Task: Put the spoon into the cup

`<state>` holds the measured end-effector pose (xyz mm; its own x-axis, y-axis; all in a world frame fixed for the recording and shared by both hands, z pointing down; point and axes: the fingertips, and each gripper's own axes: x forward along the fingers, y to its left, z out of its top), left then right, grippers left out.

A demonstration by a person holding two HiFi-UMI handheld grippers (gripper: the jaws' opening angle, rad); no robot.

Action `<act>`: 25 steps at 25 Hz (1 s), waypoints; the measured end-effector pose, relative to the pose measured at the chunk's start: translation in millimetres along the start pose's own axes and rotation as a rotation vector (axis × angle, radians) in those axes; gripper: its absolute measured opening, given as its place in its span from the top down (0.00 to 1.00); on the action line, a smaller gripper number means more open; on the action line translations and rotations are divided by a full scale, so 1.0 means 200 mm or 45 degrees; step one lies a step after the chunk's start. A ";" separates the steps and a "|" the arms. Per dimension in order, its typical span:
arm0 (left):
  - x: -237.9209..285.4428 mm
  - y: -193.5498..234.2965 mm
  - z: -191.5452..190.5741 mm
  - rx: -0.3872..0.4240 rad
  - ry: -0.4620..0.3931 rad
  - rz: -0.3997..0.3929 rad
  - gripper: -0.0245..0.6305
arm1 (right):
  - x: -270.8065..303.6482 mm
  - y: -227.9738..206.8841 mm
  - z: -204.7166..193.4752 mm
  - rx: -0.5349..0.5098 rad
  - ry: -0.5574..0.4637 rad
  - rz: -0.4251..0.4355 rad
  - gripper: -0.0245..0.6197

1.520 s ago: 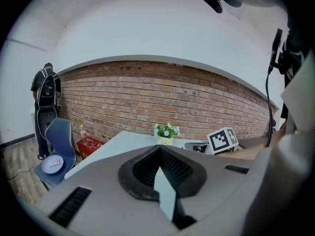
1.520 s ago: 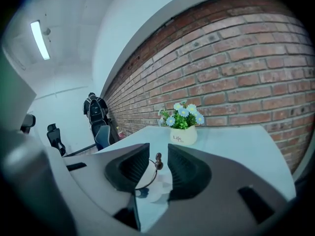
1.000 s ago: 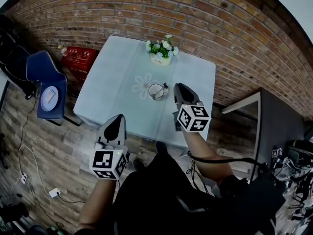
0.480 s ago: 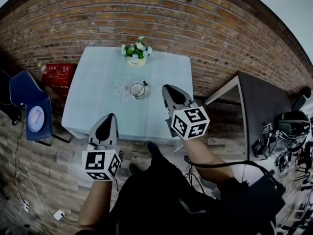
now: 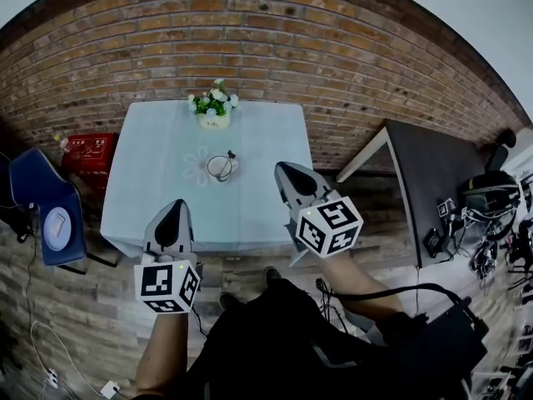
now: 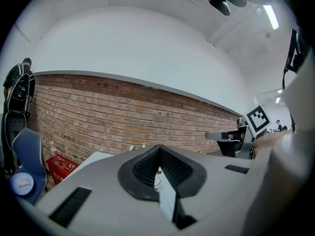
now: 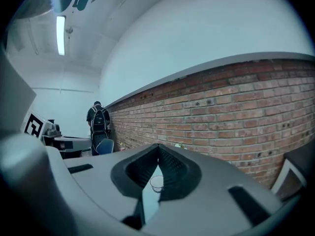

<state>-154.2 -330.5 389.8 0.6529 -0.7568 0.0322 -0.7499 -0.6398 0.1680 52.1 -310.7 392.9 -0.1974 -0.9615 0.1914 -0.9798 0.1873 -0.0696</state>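
A clear cup [image 5: 219, 167] stands mid-table on the pale blue tablecloth [image 5: 158, 182], with a spoon [image 5: 231, 155] leaning inside it, handle up at its right rim. My right gripper [image 5: 284, 168] hovers to the cup's right, apart from it, near the table's right edge; its jaws are closing, tips meeting with nothing between them. Through the slit in the right gripper view [image 7: 158, 146] the cup [image 7: 156, 183] shows far ahead. My left gripper [image 5: 174, 204] is over the table's near edge, shut and holding nothing. It points level at the brick wall in the left gripper view [image 6: 158, 148].
A white pot of flowers [image 5: 212, 111] sits at the table's far edge by the brick wall [image 5: 250, 40]. A red crate [image 5: 87, 150] and a blue chair [image 5: 42, 215] stand left, a dark desk [image 5: 433, 182] right. A person with a backpack [image 7: 98, 119] stands far off.
My right gripper has drawn away from the cup, up and to the right, leaving the spoon in the cup. The left gripper rose a little. The head view shifted, so the table sits further left.
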 end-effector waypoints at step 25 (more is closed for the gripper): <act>0.14 -0.27 0.14 0.056 -0.042 0.125 0.95 | -0.17 -0.26 0.20 -0.041 -0.082 0.107 0.93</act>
<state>-97.9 -319.9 354.5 0.5726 -0.8197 0.0138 -0.8146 -0.5670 0.1220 110.9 -295.2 350.1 -0.2776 -0.9528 0.1229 -0.9606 0.2733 -0.0507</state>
